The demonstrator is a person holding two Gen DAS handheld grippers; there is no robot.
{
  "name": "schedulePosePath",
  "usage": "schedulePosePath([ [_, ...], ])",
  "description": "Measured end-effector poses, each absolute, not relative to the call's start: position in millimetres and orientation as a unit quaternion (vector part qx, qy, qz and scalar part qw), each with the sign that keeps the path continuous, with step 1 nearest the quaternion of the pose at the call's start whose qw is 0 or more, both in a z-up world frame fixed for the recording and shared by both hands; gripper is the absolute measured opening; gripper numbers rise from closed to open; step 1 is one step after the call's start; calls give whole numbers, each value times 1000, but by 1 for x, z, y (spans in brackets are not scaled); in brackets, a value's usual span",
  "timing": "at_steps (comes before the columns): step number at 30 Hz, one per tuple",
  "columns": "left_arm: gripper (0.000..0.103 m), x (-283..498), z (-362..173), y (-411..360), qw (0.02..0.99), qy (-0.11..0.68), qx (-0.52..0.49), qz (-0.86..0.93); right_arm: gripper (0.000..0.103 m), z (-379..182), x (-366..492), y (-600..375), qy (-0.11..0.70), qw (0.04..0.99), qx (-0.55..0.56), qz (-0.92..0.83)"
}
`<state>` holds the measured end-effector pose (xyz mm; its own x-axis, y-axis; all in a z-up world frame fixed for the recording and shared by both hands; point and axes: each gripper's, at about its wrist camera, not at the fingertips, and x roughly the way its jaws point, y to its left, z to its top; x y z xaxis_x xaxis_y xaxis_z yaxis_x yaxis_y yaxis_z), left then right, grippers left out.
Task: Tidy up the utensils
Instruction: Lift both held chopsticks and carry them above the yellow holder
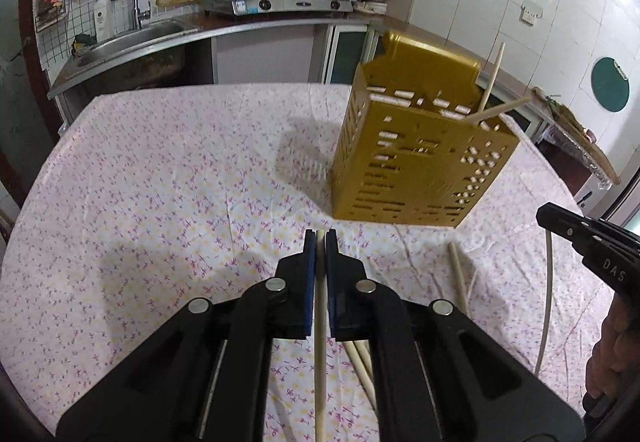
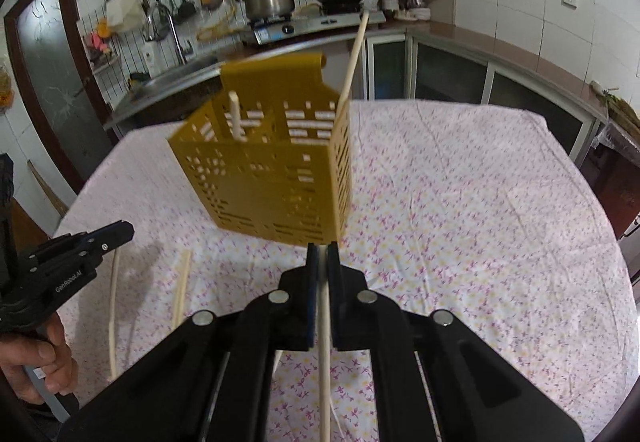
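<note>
A gold perforated utensil holder [image 1: 416, 146] [image 2: 272, 170] stands on the flowered tablecloth with two pale chopsticks [image 1: 491, 82] [image 2: 236, 118] leaning inside it. My left gripper [image 1: 320, 238] is shut on one chopstick [image 1: 320, 342], which runs back under the jaws, lifted off the cloth in front of the holder. My right gripper [image 2: 322, 250] is shut on another chopstick [image 2: 325, 330], also just in front of the holder. Each gripper shows in the other's view, left gripper [image 2: 126, 232] and right gripper [image 1: 542, 214], with its stick hanging below.
A loose chopstick [image 1: 460, 278] [image 2: 182, 290] lies on the cloth between the two grippers, and more chopsticks [image 1: 362, 366] lie under my left gripper. A person's hand [image 2: 44, 358] grips the left handle. Behind the table run a counter, a sink [image 1: 132, 42] and a stove.
</note>
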<state>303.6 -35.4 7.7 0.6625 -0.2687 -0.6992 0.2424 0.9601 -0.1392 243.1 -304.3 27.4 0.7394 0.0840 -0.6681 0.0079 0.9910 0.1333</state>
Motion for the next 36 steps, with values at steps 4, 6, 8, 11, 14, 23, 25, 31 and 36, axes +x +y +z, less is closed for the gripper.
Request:
schedulePosePath([
  [4,3,297,23,-32,918,371,-19,-141,5,46,230,-303,340,938,63,27],
  [6,3,290,31,-32,923,358,-17,-138,5,53,223,-303,331,941,61,28],
  [8,3,286,39,-31,927,348,-17,-136,5,60,215,-301,320,945,59,30],
  [11,3,275,50,-30,934,332,-13,-132,5,71,204,-300,307,949,56,32],
  [14,3,265,60,-28,938,320,-13,-131,5,80,192,-300,294,954,53,31],
  [23,3,240,77,-20,949,287,-13,-130,5,94,168,-302,275,959,54,30],
  [25,3,236,79,-19,951,282,-13,-125,5,95,164,-301,273,960,53,31],
  [31,3,231,79,-15,954,277,-20,-109,5,98,157,-301,268,962,53,30],
  [36,3,226,82,-16,954,275,-9,-116,5,98,154,-303,265,962,56,28],
])
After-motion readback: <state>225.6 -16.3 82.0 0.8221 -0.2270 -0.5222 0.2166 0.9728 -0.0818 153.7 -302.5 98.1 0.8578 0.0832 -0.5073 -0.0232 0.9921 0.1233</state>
